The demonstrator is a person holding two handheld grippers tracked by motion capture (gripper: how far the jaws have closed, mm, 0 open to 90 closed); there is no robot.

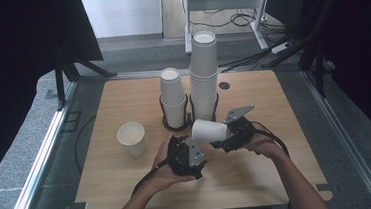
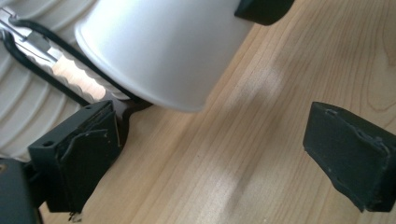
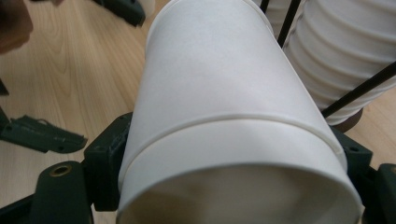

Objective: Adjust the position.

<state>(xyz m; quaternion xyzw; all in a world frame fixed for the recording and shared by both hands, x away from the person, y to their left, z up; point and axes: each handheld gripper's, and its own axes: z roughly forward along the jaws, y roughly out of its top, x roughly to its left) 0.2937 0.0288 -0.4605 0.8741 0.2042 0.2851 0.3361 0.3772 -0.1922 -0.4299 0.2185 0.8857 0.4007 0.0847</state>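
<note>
1. The right gripper [image 1: 224, 135] was clamped on nested white paper cups [image 3: 233, 116], two by the visible seam, held sideways above the table [image 1: 259, 179].
2. The left gripper [image 2: 210, 154] stood just beside them, jaws apart around nothing.
3. Two cup stacks [image 1: 204, 78] stood in holders behind.
4. One single cup [image 1: 131, 138] stood to the left.

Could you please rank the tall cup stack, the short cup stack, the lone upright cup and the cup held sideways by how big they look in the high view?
1. Tall cup stack.
2. Short cup stack.
3. Lone upright cup and the held cup in the right gripper: these look alike, so I leave them unranked.
</note>
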